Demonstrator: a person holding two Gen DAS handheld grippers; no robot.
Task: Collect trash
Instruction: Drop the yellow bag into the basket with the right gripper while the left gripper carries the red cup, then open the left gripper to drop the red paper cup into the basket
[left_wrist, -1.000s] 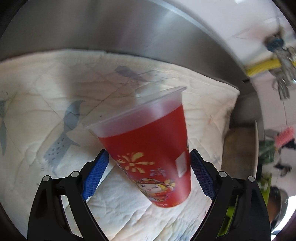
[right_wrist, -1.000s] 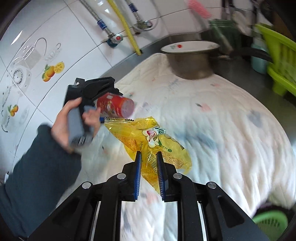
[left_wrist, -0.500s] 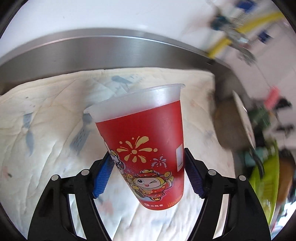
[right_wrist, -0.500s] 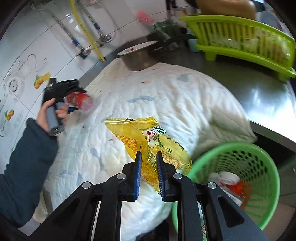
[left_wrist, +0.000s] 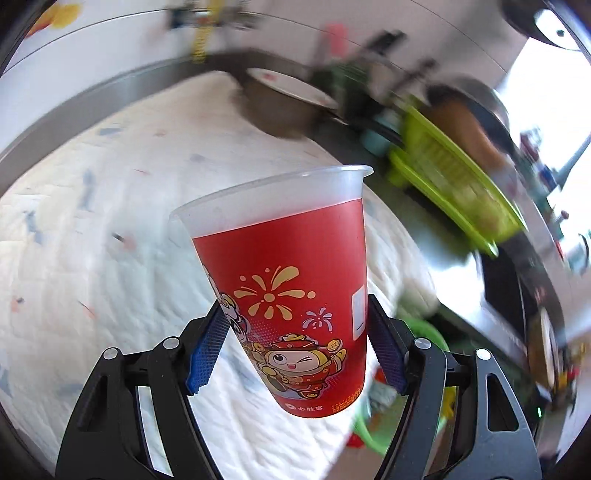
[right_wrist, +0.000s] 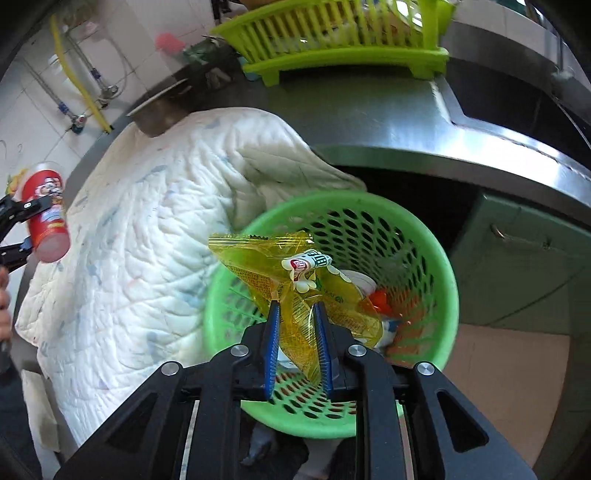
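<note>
My left gripper (left_wrist: 295, 332) is shut on a red plastic cup (left_wrist: 291, 288) with a cartoon print and a clear rim, held in the air above the white quilt (left_wrist: 110, 240). The cup also shows at the far left of the right wrist view (right_wrist: 46, 214). My right gripper (right_wrist: 297, 325) is shut on a crumpled yellow snack wrapper (right_wrist: 295, 280) and holds it over the green mesh waste basket (right_wrist: 424, 236). The basket holds a white cup and red scraps.
The quilt (right_wrist: 140, 229) covers a steel counter (right_wrist: 388, 107). A metal bowl with a plate on it (left_wrist: 280, 99) stands at its far end. A lime-green dish rack (right_wrist: 332, 40) sits on the counter. The basket stands below the counter's front edge.
My right gripper has carried the wrapper off the quilt to above the green basket. My left gripper has swung right with the cup, bringing the dish rack and basket into its view.
</note>
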